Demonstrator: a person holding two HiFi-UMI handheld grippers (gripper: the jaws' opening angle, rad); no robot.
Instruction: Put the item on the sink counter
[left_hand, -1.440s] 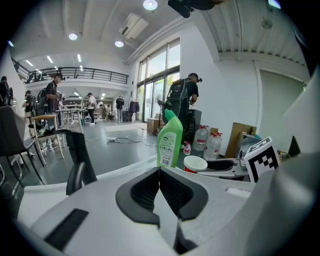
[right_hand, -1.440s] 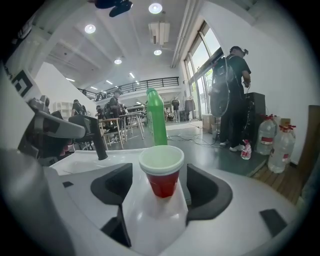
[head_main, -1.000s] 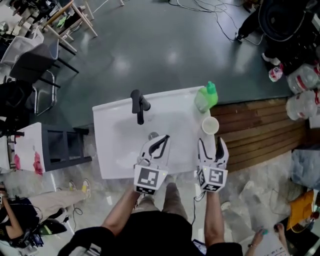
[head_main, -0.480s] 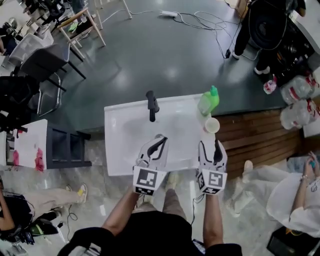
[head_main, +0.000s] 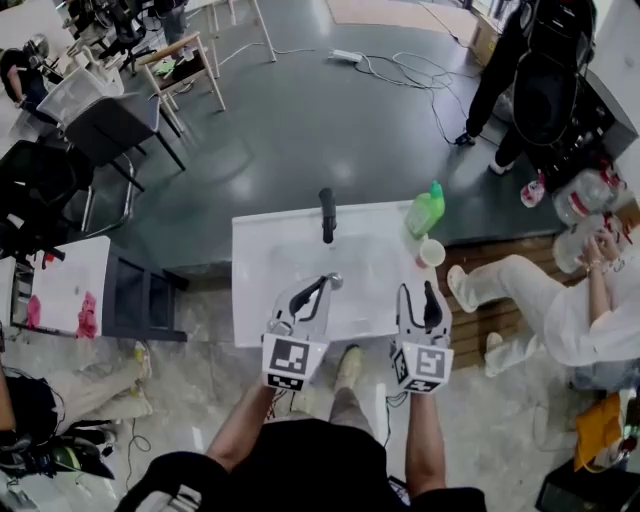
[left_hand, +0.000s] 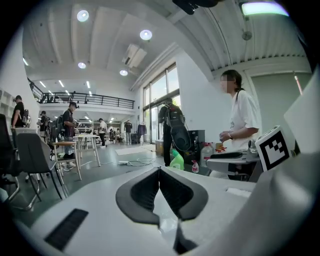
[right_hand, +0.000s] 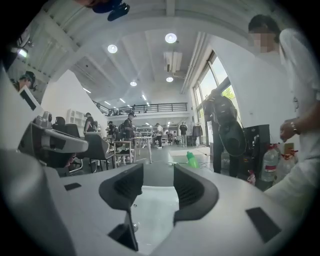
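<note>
A white sink counter (head_main: 262, 300) with a black faucet (head_main: 327, 214) lies below me. At its right rim stand a green bottle (head_main: 425, 210) and a white cup (head_main: 432, 252), both free of the grippers. My left gripper (head_main: 322, 284) hangs over the sink's near part, its tips touching and nothing in them. My right gripper (head_main: 428, 294) is near the front right corner, below the cup in the picture. Its jaws have just been closing but stand apart, empty. In the gripper views, the left gripper (left_hand: 159, 172) is shut and the right gripper (right_hand: 158, 172) shows a gap; the green bottle (right_hand: 192, 160) is far ahead.
A person in white (head_main: 560, 300) crouches right of the sink beside water bottles (head_main: 578, 203). Another person in black (head_main: 540, 70) stands behind. A dark shelf unit (head_main: 140, 295) and chairs (head_main: 100, 125) stand left; cables (head_main: 400, 70) lie on the floor.
Both grippers have risen and drawn back from the sink. The right jaws have narrowed. A person in white has come into the head view at the right.
</note>
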